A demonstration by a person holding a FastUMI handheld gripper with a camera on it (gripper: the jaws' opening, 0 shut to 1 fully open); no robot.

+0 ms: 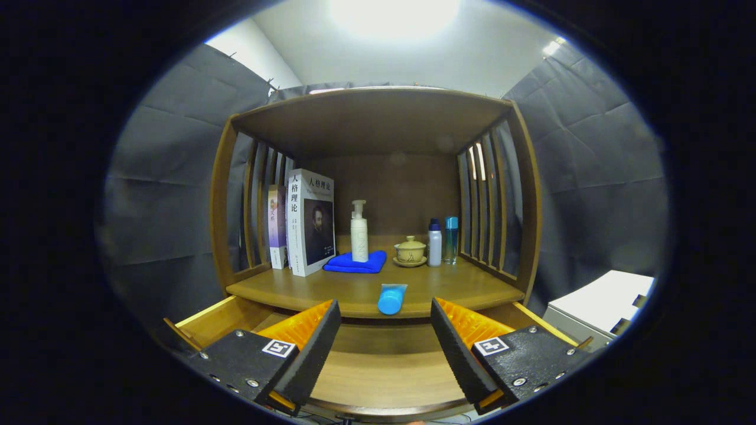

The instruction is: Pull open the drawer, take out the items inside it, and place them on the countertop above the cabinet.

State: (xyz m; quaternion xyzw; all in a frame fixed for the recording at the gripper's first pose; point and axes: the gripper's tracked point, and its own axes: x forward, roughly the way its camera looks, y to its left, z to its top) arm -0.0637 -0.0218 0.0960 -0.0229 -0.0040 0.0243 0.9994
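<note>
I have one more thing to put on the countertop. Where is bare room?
Bare wood lies on the countertop between the blue tube and the right slats. The back is crowded: books, pump bottle on blue cloth, lidded cup, two bottles. The gripper is open above the drawer.

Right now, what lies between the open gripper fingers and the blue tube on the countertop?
In the gripper view, only the bare wooden floor of the open drawer lies between the gripper and the blue tube at the countertop edge.
</note>
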